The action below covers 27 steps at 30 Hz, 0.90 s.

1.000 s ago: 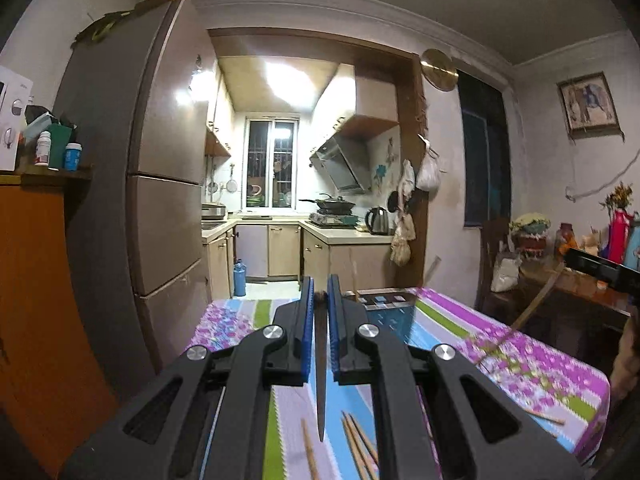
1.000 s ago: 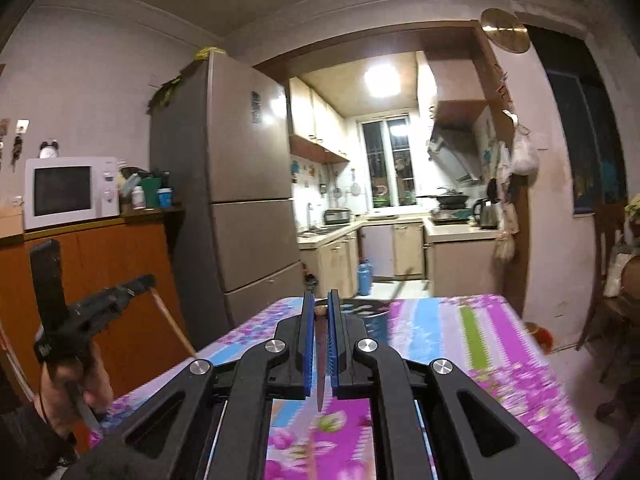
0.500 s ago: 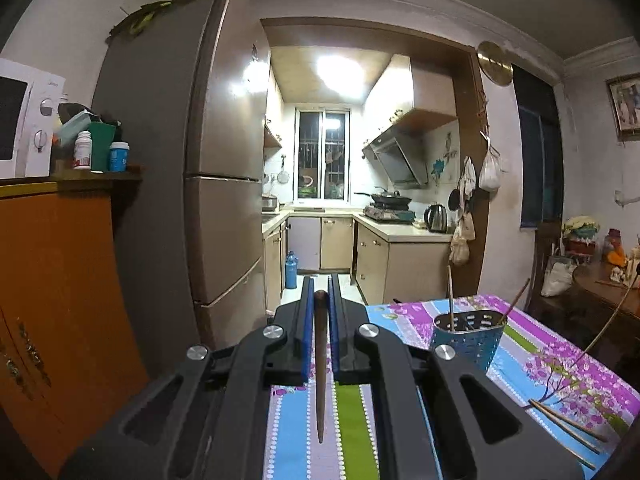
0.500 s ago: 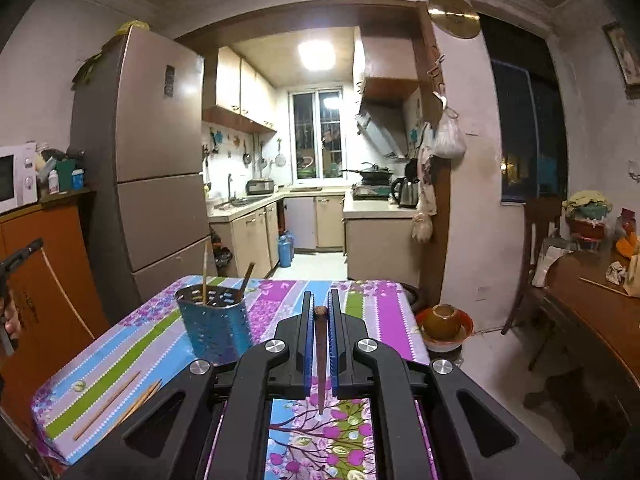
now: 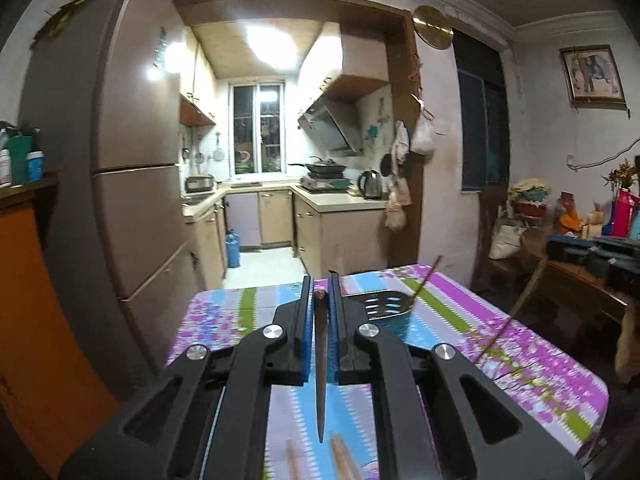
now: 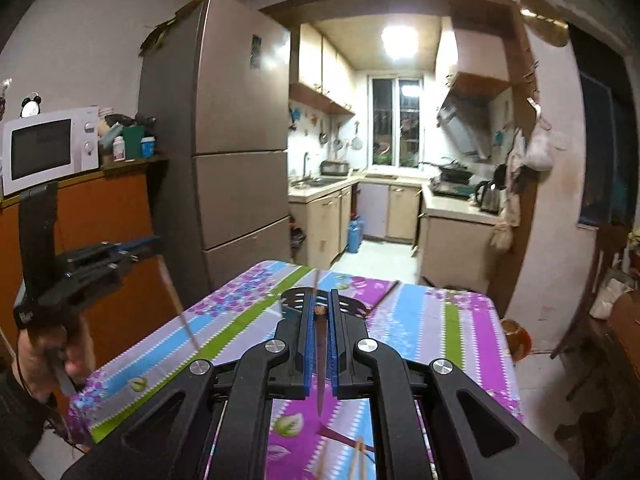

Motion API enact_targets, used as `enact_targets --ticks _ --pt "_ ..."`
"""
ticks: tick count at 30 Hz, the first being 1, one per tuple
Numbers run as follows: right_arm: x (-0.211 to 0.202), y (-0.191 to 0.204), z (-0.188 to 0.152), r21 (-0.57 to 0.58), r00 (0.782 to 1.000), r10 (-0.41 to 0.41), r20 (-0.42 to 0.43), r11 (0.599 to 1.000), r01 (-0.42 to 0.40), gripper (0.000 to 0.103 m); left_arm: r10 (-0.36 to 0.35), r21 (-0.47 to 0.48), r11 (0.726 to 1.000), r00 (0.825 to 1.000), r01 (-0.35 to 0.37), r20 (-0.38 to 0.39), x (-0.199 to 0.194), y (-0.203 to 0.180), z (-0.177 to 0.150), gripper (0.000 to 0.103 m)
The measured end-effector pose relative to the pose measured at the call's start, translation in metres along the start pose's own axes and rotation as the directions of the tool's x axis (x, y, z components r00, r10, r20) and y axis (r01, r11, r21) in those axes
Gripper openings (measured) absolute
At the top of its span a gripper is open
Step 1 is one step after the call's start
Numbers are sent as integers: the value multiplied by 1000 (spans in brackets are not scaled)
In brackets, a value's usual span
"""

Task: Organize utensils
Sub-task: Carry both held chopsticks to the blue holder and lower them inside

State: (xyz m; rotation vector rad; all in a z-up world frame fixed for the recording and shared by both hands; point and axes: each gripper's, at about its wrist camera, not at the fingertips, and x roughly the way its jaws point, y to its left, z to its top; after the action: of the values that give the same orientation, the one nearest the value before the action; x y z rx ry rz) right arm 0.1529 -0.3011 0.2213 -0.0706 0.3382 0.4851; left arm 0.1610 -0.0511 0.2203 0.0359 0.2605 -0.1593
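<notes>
My left gripper (image 5: 320,286) is shut on a brown chopstick (image 5: 320,380) that hangs down between the blue pads. My right gripper (image 6: 320,298) is shut on another chopstick (image 6: 321,372). A blue perforated utensil holder (image 5: 386,312) stands on the flowered tablecloth (image 5: 460,320) just right of and beyond the left gripper, with a chopstick (image 5: 426,282) leaning in it. In the right wrist view the holder (image 6: 348,306) is right behind the gripper tips. The left gripper also shows at the left of the right wrist view (image 6: 140,246), its chopstick (image 6: 176,304) hanging down.
Loose chopsticks (image 5: 340,456) lie on the cloth below the left gripper, and more show in the right wrist view (image 6: 360,460). A tall fridge (image 6: 232,152) and an orange cabinet (image 6: 100,220) stand left of the table. A wooden side table (image 5: 580,280) is at right.
Both grippers have swung back toward the utensil holder and now point at it from either side. Each still holds its chopstick.
</notes>
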Motion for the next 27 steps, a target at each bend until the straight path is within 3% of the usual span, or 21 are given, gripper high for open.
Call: enact_targets --ticks 9,21,27 --pt "23 7 21 16 999 22 -33 1000 -22 7 -44 -19 999 998 43 -44 28 -28 15 5" --pt "32 4 20 17 999 20 -40 1000 -19 7 -46 -12 999 998 46 -50 31 -34 20 5" --pt "40 1 40 7 999 14 -30 1000 -14 7 -40 -8 999 998 40 -40 36 -30 36 5"
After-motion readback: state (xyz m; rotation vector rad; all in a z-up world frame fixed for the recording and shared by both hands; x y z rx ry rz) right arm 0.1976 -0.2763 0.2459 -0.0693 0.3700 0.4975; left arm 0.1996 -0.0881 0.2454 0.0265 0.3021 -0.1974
